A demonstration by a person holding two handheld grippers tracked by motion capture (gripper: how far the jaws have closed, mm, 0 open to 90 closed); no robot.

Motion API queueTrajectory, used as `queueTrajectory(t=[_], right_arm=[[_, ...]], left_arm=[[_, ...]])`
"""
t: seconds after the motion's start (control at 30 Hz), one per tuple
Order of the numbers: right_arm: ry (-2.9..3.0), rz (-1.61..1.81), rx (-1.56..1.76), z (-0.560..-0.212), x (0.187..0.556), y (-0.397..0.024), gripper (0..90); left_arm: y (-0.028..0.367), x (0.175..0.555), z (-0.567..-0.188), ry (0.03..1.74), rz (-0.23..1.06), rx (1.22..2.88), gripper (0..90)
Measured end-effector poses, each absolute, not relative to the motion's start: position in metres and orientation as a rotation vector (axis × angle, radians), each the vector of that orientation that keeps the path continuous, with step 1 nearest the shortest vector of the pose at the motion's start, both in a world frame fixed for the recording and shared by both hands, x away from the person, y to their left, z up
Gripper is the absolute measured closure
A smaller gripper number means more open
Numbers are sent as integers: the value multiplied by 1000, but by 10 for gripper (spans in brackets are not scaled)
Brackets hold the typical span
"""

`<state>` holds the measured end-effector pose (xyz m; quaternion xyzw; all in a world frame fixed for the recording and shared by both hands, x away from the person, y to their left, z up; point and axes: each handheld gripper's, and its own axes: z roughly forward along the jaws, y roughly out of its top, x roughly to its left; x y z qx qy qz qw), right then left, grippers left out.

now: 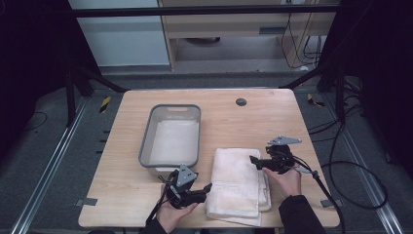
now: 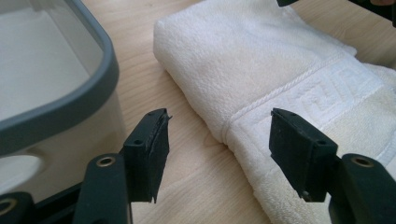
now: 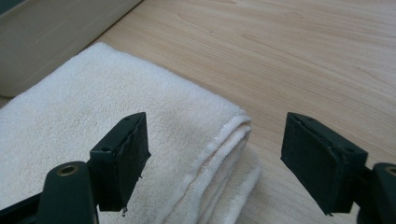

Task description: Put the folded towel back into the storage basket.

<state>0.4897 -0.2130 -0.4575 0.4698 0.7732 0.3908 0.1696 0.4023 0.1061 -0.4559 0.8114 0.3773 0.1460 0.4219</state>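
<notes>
A folded white towel (image 1: 237,184) lies on the wooden table near its front edge, right of a grey-rimmed tub (image 1: 171,136). My left gripper (image 1: 208,187) sits at the towel's front left edge, jaws open; in the left gripper view the towel's (image 2: 261,70) woven border lies just past the gap, nothing pressed between the pads. My right gripper (image 1: 253,160) hovers over the towel's right side, jaws open. In the right gripper view the towel's (image 3: 177,135) layered corner lies below and between the open jaws, untouched.
The tub (image 2: 60,102) stands close to the left gripper's left jaw and looks empty. A dark round grommet (image 1: 241,102) sits in the table's far part. Cables trail off the table's right edge, and bare wood (image 3: 303,51) stretches beyond the towel.
</notes>
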Motion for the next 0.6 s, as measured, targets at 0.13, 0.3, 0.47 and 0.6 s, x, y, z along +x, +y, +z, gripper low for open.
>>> queueTrajectory(t=[0.13, 0.3, 0.47, 0.6], right_arm=[[2218, 1091, 1333, -463, 493, -210, 238], [2241, 1081, 1333, -468, 495, -207, 264], [2263, 1064, 1332, -472, 496, -205, 281], [2268, 1061, 1344, -474, 496, -204, 290]], left_arm=[[99, 403, -462, 942, 347, 2050, 354], [92, 403, -468, 928, 325, 2073, 334], [85, 404, -476, 921, 313, 2104, 328], [82, 406, -481, 924, 304, 2119, 327]])
